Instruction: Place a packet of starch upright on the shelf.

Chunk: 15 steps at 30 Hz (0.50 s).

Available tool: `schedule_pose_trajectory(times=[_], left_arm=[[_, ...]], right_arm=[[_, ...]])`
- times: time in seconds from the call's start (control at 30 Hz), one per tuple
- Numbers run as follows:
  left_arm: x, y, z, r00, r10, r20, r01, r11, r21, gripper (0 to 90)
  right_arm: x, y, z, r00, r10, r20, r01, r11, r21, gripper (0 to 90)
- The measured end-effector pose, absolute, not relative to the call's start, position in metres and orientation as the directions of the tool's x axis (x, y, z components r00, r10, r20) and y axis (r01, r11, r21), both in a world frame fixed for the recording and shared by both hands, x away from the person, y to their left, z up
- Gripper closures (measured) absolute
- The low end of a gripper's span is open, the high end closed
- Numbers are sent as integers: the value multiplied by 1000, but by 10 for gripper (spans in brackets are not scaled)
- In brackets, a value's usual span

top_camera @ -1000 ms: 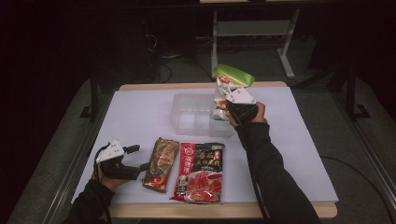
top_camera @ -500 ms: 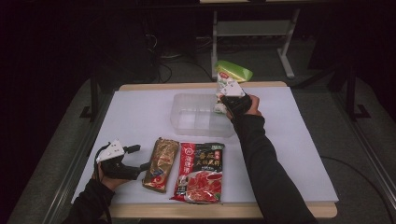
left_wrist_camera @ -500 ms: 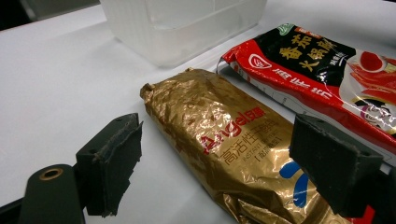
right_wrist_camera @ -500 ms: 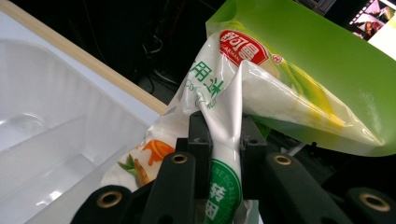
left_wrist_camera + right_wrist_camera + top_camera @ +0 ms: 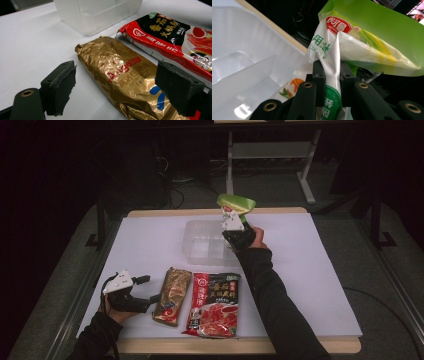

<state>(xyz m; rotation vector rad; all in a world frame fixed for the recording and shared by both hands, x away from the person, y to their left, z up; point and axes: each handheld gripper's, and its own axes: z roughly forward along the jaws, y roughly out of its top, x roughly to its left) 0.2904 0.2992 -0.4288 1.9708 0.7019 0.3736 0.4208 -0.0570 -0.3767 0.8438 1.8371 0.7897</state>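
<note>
Left gripper view: gold packet (image 5: pixel 125 82) reads "Angel", perhaps "instant".

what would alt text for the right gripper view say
The right gripper pinches a green and white food pouch between its two black jaws, the pouch crumpled where it is squeezed. To the left lies a clear plastic container with a divider, on a white table with a wooden edge.

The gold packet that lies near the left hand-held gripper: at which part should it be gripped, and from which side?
Grip the gold packet across its narrow width, near the middle, coming from above. It lies flat on the white table with the red packet close along one long edge, so a sideways approach looks blocked. The left hand-held gripper, jaws open, already straddles it.
</note>
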Motion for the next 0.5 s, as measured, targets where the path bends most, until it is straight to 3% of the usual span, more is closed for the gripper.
schedule_pose_trajectory(times=[0.13, 0.2, 0.37, 0.5], left_arm=[[291, 299, -429, 786, 617, -33, 320, -360, 876, 165], [290, 299, -429, 785, 619, -33, 319, -358, 877, 165], [290, 299, -428, 788, 615, -30, 318, -364, 875, 166], [290, 299, -429, 789, 614, -32, 321, -366, 874, 165]], right_arm=[[416, -60, -384, -351, 835, -425, 222, 515, 828, 757], [414, -71, -382, -433, 845, -315, 236, 444, 865, 684], [410, -87, -378, -555, 802, -222, 272, 428, 862, 627], [410, -98, -377, -602, 781, -166, 304, 417, 857, 601]])
